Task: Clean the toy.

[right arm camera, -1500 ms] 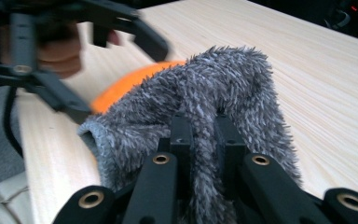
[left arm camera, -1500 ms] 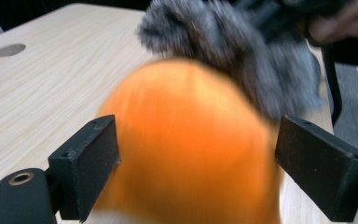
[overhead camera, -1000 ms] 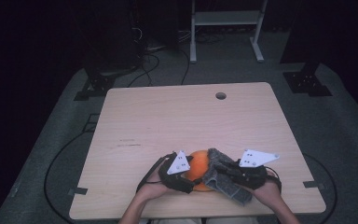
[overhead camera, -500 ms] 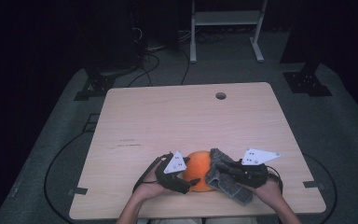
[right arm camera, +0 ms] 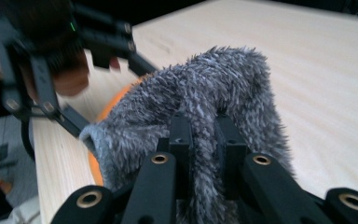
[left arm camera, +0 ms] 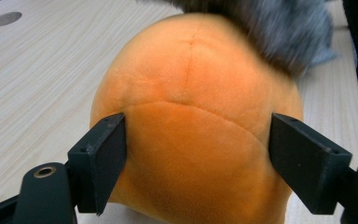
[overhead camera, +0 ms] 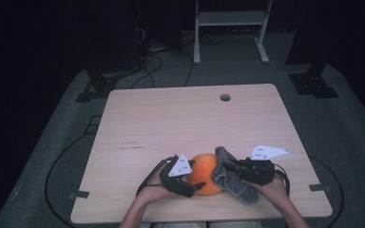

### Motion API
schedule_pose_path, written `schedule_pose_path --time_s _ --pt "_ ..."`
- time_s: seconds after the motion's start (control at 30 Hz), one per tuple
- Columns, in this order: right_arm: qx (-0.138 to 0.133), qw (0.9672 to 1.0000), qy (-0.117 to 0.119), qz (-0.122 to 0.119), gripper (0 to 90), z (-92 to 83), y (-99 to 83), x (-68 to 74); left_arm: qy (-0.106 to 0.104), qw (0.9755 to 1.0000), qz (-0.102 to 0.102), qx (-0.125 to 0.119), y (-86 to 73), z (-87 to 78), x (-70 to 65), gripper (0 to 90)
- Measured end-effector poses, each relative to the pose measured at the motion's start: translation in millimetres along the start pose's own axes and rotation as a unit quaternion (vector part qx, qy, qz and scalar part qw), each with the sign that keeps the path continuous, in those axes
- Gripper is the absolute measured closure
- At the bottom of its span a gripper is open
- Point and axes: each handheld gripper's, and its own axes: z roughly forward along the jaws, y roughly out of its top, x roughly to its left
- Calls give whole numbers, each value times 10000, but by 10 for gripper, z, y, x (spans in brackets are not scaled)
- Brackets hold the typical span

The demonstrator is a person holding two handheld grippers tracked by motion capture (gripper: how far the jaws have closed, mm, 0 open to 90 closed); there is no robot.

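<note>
Near the front edge of the pale wooden table sits a round orange plush ball. The left gripper clamps its sides, while the right gripper pinches a fuzzy grey cloth draped against the ball.

Plush orange ball, fuzzy grey cloth, matt black jaws, pale wood-grain table.

No text, label, brand, number or sign can be read on anything here.
</note>
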Motion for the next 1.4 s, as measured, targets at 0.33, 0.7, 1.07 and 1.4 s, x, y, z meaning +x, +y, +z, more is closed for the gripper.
schedule_pose_path --time_s 0.33,0.7,1.07,1.4 --pt "307 9986 197 -376 790 -74 -104 175 -224 9949 -970 168 40 88 68 29" --pt "-335 9982 -108 -477 794 -192 52 224 521 9928 914 -569 117 36 -160 301" --pt "-67 9980 73 -630 795 42 -47 324 276 9983 -186 -481 54 5 -10 211" --pt "221 9993 -256 -146 797 -142 -170 -11 312 9985 -237 -375 -15 -5 4 255"
